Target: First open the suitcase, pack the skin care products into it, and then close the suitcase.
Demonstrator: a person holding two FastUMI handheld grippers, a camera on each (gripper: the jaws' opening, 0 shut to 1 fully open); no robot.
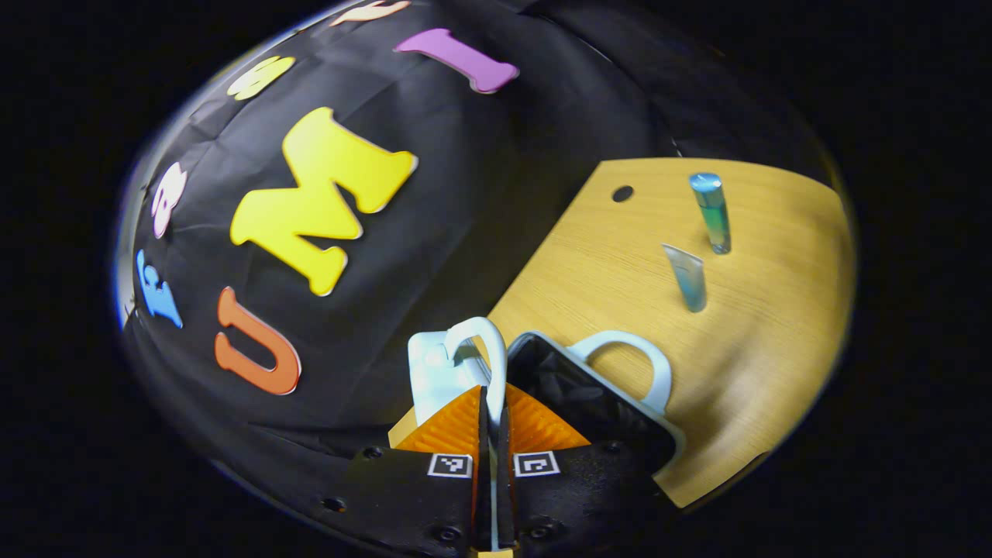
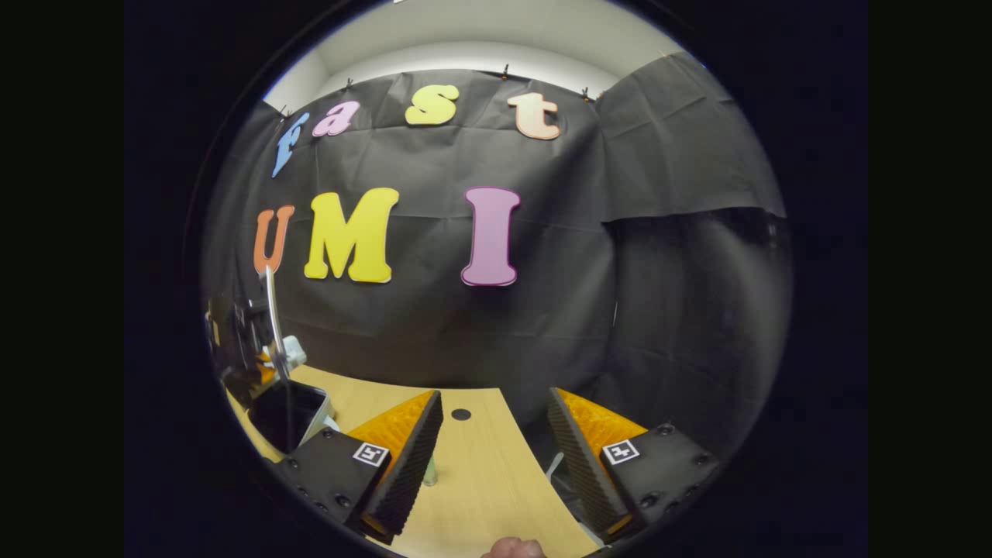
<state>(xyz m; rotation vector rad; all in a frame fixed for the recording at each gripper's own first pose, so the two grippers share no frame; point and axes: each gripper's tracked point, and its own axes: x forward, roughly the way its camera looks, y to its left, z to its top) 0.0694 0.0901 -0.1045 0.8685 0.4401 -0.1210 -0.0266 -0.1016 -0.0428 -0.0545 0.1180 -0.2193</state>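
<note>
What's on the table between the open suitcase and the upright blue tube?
In the left gripper view, a second, smaller tube stands on the table between the suitcase and the blue tube. Otherwise that stretch is bare wood.

right gripper [image 2: 496, 434] fingers spread above wooden table [image 2: 480, 473]

The tabletop [image 1: 620, 279] is light wood-grain laminate, smooth with a soft sheen. The suitcase [image 1: 597, 395] has a smooth, pale, hard plastic shell and glossy moulded handles [image 1: 651, 360]; its inside is lined with dark matt cloth. Two skin care tubes [image 1: 697, 244] stand near the tabletop's far edge, slick plastic, one with a shiny metallic-looking cap. The left tool [image 1: 493, 418] and right tool [image 2: 496, 442] have ribbed, rough pads on matt bodies. The booth wall [image 2: 480, 325] is creased matt cloth.
</note>
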